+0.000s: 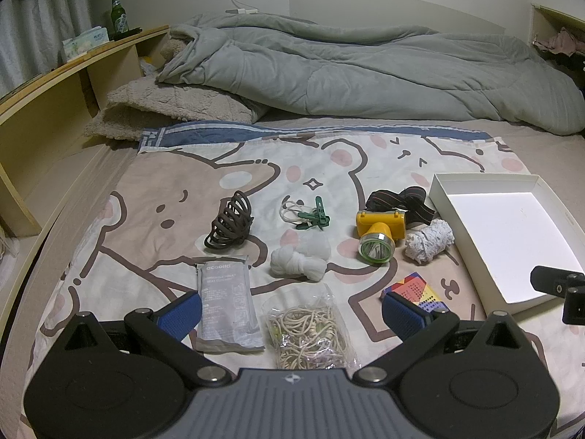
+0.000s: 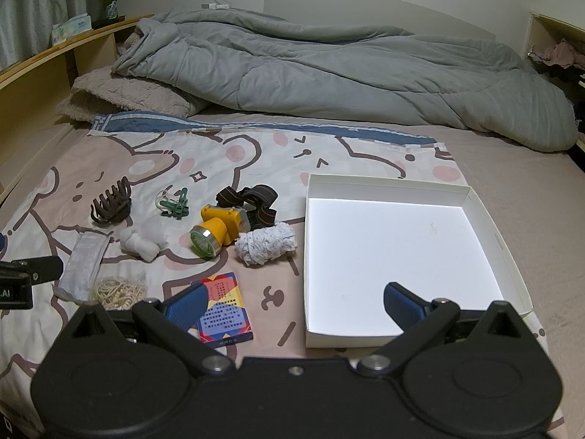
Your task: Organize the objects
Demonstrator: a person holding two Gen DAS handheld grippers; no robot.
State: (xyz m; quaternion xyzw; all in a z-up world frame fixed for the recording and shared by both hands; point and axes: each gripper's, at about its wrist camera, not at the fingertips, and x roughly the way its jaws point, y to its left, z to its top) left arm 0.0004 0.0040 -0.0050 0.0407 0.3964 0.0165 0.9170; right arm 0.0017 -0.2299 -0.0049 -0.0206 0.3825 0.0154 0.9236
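Sorting hasn't begun: white box [image 2: 486, 219] sits empty on the bed, right of the clutter. Both grippers hover w/ fingers spread wide, holding nothing — left gripper [image 1: 292, 312] over the rubber-band bag [image 1: 309, 333], right gripper [image 2: 292, 305] beside the card pack [image 2: 223, 305]. Bag's light, crinkly, slippery; pinch a top corner. Headlamp [image 2: 215, 234] is hard plastic, heavier; grab its yellow body, not the soft strap.

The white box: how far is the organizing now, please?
Nothing looks done: the white box is empty. Nothing is in hand; the left gripper and right gripper are both open. Left: the headlamp, hair claw, rubber bands, card pack and the rest lie on the bedspread.
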